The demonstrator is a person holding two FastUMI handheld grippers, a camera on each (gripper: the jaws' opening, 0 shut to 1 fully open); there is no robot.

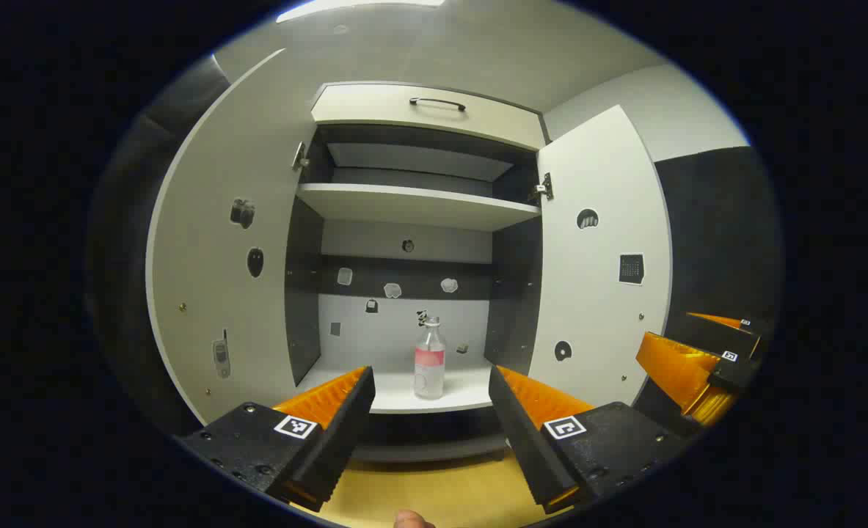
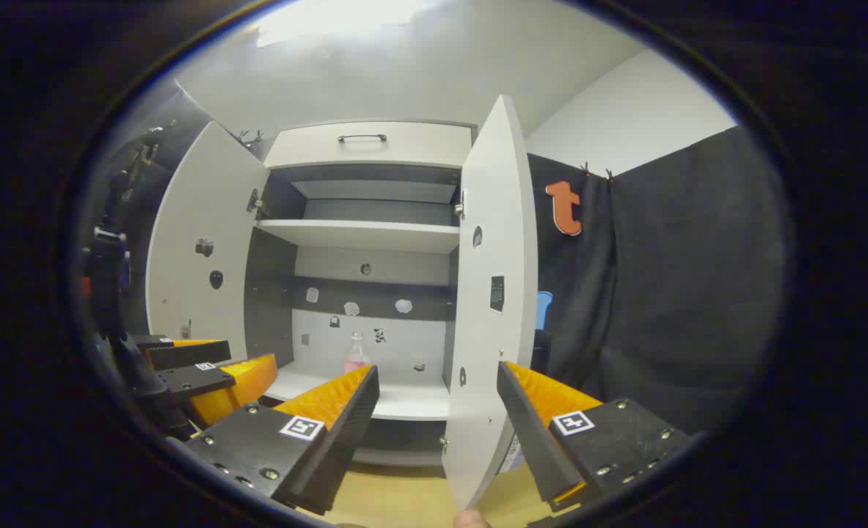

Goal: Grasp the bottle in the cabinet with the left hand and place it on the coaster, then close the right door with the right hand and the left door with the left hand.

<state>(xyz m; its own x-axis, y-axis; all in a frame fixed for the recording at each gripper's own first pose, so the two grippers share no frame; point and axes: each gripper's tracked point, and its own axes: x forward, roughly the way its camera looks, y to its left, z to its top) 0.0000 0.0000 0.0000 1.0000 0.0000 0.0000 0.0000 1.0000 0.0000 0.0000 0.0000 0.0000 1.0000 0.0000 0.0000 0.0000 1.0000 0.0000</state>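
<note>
In the left gripper view, the left gripper point(image 1: 431, 411) sits nearest, its 2 fingers spread wide with nothing between them, held over a bare strip of tan wooden counter point(image 1: 434, 491). Beyond the tips, framed almost squarely in the gap, stands the small clear plastic bottle with a pink label and pale cap point(image 1: 430, 363), upright near the front edge of the lowest white shelf point(image 1: 470, 400) of the open grey-and-white cabinet point(image 1: 419, 205). Off to the side, the right gripper point(image 1: 705, 359) waits near the white right door point(image 1: 599, 257), which is swung fully out; the white left door point(image 1: 221, 242) is equally wide open.

In the right gripper view, the right gripper point(image 2: 437, 418) is also spread open and empty, with the right door's edge point(image 2: 489, 308) standing between its fingers but not touched by them. The bottle point(image 2: 355, 357) shows farther back on the shelf. No coaster can be made out in either view.

The step in hand looks like the approach to the bottle, so the task is barely begun. To do it well, I would keep the left gripper level and centred on the bottle, advance straight in over the shelf lip, and close around the labelled body rather than the narrow neck. The bottle is light and tall, so a nudge from 1 finger could tip it; both should meet it together.
</note>
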